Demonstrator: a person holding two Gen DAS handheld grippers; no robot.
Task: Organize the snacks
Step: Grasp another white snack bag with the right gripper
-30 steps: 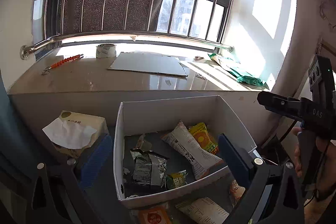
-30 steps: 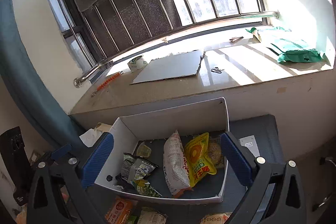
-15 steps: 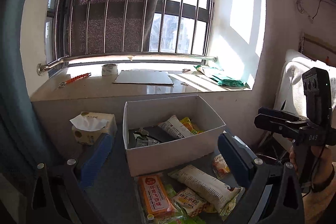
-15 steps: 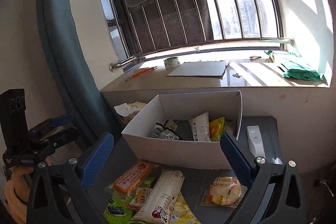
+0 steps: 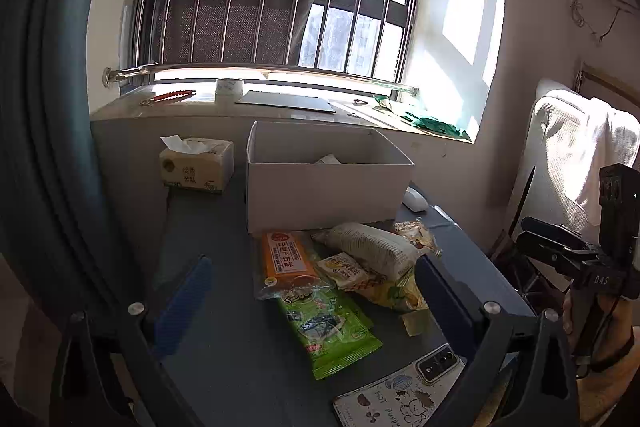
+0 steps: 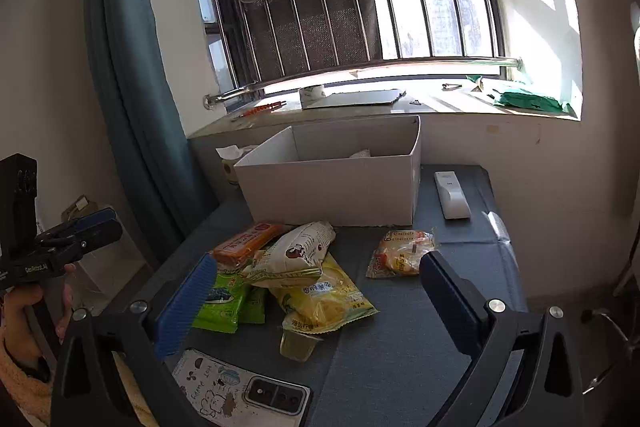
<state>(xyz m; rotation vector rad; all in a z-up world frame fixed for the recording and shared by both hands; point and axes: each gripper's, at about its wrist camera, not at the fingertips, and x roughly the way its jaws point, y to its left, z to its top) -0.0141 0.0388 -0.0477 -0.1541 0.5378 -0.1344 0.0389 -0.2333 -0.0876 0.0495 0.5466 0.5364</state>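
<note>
A white cardboard box (image 5: 328,187) (image 6: 332,187) stands at the back of a grey table. In front of it lies a pile of snack packets: an orange packet (image 5: 286,259) (image 6: 248,241), a white bag (image 5: 368,247) (image 6: 298,251), a green packet (image 5: 328,327) (image 6: 224,301), a yellow packet (image 6: 324,299) and a bun packet (image 6: 402,253). My left gripper (image 5: 312,303) is open and empty above the pile. My right gripper (image 6: 316,299) is open and empty above the pile too. Each gripper shows in the other's view, off the table's side.
A phone in a cartoon case (image 6: 240,391) (image 5: 400,391) lies at the table's near edge. A small jelly cup (image 6: 298,345) sits by the yellow packet. A white remote (image 6: 452,195) lies right of the box. A tissue box (image 5: 196,167) stands left of it. A windowsill runs behind.
Both grippers have pulled back and down from over the box. The box's inside is now out of sight and the snack pile and phone have come into view.
</note>
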